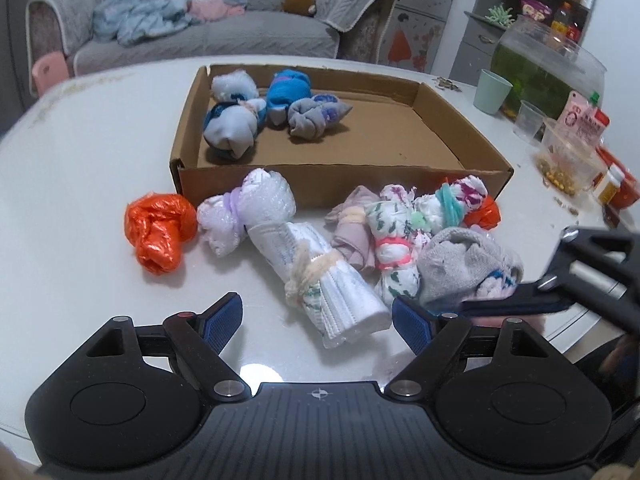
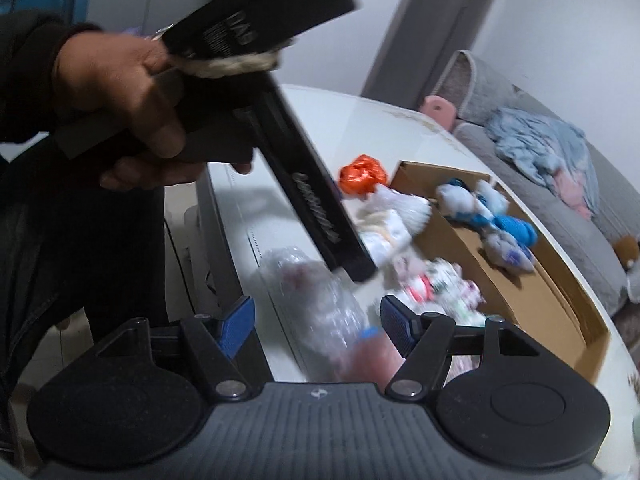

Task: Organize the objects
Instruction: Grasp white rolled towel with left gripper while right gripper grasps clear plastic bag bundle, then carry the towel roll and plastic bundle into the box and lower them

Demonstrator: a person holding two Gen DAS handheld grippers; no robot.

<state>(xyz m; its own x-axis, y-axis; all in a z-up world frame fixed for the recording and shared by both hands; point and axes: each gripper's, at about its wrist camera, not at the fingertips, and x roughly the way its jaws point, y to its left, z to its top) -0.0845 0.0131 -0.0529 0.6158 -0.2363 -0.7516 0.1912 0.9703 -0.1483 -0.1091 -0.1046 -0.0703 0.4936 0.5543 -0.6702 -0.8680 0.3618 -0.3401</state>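
A shallow cardboard box (image 1: 472,136) sits on the white table and holds three rolled cloth bundles (image 1: 236,128). Several more bundles lie in front of it: an orange plastic one (image 1: 160,232), a white one tied with yarn (image 1: 320,280), a floral one (image 1: 394,256) and a grey one (image 1: 460,264). My left gripper (image 1: 318,320) is open, its jaws either side of the white bundle's near end. My right gripper (image 2: 316,330) is open over a blurred clear plastic bundle (image 2: 320,304); in the left wrist view it (image 1: 516,304) reaches in low beside the grey bundle.
A glass fish tank (image 1: 548,64), a green cup (image 1: 492,90), a clear cup (image 1: 530,116) and food jars (image 1: 572,156) stand at the table's right. A grey sofa (image 1: 192,28) is behind. The hand holding the left gripper (image 2: 132,100) fills the right wrist view's upper left.
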